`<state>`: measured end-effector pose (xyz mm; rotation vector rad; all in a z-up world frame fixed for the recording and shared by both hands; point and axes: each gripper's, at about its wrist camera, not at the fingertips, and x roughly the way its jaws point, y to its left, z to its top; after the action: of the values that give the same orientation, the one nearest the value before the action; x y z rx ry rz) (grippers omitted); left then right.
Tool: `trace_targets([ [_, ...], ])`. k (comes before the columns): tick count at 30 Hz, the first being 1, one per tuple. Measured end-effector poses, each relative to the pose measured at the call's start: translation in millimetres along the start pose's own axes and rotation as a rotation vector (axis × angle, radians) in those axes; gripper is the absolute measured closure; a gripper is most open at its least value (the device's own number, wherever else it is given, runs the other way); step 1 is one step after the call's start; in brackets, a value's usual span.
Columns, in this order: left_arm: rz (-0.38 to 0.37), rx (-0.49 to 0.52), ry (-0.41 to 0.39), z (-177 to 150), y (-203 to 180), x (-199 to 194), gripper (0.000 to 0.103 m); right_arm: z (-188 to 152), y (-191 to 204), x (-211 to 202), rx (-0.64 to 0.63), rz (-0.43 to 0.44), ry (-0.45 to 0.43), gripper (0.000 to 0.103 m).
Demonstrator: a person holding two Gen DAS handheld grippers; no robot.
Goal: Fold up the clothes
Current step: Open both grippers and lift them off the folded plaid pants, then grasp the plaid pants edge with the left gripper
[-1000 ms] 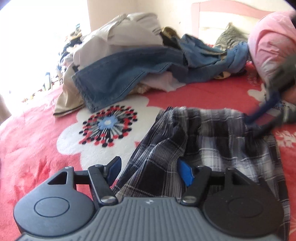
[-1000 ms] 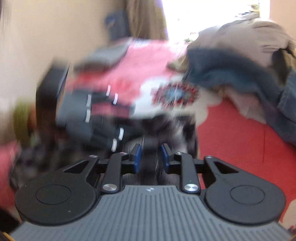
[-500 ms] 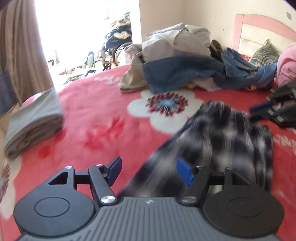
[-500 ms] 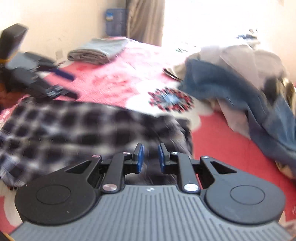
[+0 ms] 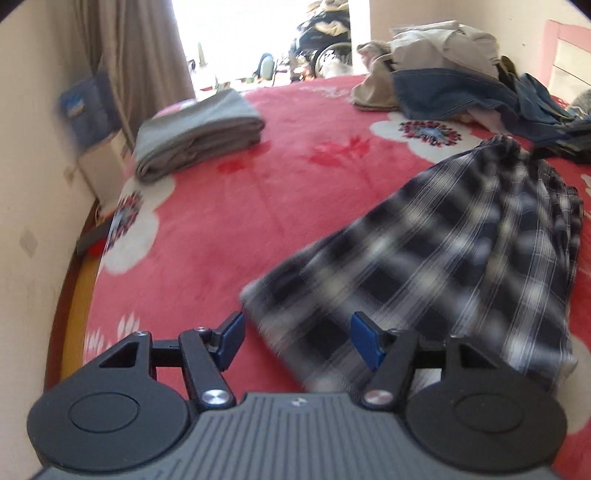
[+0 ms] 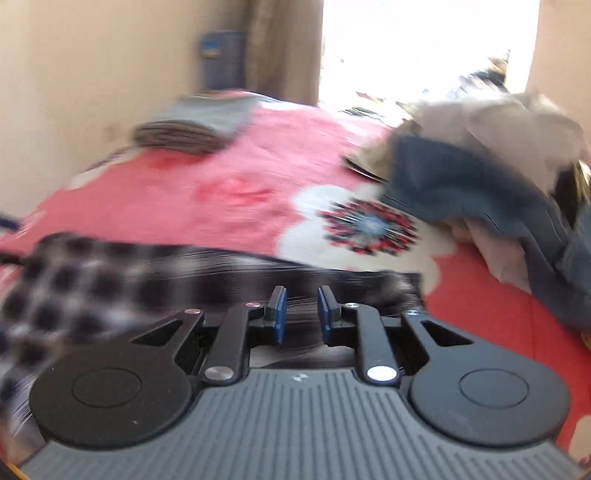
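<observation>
Blown-out window [image 5: 258,33] backlight; heavy motion blur.

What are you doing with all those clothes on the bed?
A person is folding laundry with two tools. The left hand-held gripper is open over a corner of the black-and-white checked garment lying on the red flowered blanket. The right hand-held gripper is at the same garment's other side, fingers partly apart; the blur hides whether it grips. A grey folded piece sits finished by the wall, and a pile of unfolded clothes waits.
</observation>
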<state>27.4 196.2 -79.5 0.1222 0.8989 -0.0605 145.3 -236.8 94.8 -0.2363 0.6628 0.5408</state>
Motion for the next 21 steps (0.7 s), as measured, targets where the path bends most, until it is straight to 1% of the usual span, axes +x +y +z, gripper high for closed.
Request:
trace_targets([
  [3, -0.053, -0.098, 0.067, -16.9, 14.7, -6.5, 0.038, -17.9, 45.8, -13.6, -0.075, 0.124, 0.022, 0.085],
  [5, -0.082, -0.146, 0.082, -28.4, 20.9, -13.6, 0.038, -29.8, 76.4, -22.7, -0.124, 0.206, 0.037, 0.085],
  [7, -0.085, -0.150, 0.092, -37.1, 23.7, -21.0, 0.038, -41.7, 107.0, -31.8, -0.174, 0.289, 0.052, 0.085],
  [8, -0.073, -0.145, 0.101, -41.6, 25.6, -24.8, 0.038, -46.5, 120.9, -33.8, -0.192, 0.322, 0.060, 0.085],
  [10, -0.038, -0.135, 0.117, -50.8, 31.3, -33.1, 0.038, -54.3, 141.7, -29.4, -0.224, 0.349, 0.069, 0.085],
  [11, -0.022, -0.136, 0.126, -54.4, 35.3, -37.1, 0.038, -60.2, 148.0, -24.1, -0.243, 0.343, 0.086, 0.084],
  [12, -0.006, -0.144, 0.132, -57.5, 40.6, -41.4, 0.038, -66.4, 151.2, -16.5, -0.252, 0.323, 0.125, 0.080],
  [13, 0.014, -0.155, 0.131, -61.1, 46.2, -46.7, 0.038, -72.6, 154.3, -9.0, -0.261, 0.304, 0.165, 0.080],
  [14, 0.034, -0.170, 0.125, -64.4, 52.4, -52.4, 0.038, -75.4, 156.5, -6.6, -0.266, 0.291, 0.180, 0.080],
  [16, 0.046, -0.221, 0.110, -69.0, 65.9, -61.4, 0.038, -70.2, 157.7, -17.8, -0.257, 0.290, 0.137, 0.080],
  [17, 0.031, -0.258, 0.105, -69.9, 72.1, -62.2, 0.038, -65.4, 157.5, -25.5, -0.235, 0.308, 0.102, 0.080],
  [19, -0.023, -0.341, 0.106, -70.6, 81.8, -57.5, 0.037, -56.5, 158.6, -38.3, -0.198, 0.347, 0.037, 0.078],
  [21, -0.094, -0.417, 0.119, -70.1, 82.9, -41.9, 0.037, -51.0, 167.6, -40.7, -0.183, 0.389, -0.001, 0.078],
])
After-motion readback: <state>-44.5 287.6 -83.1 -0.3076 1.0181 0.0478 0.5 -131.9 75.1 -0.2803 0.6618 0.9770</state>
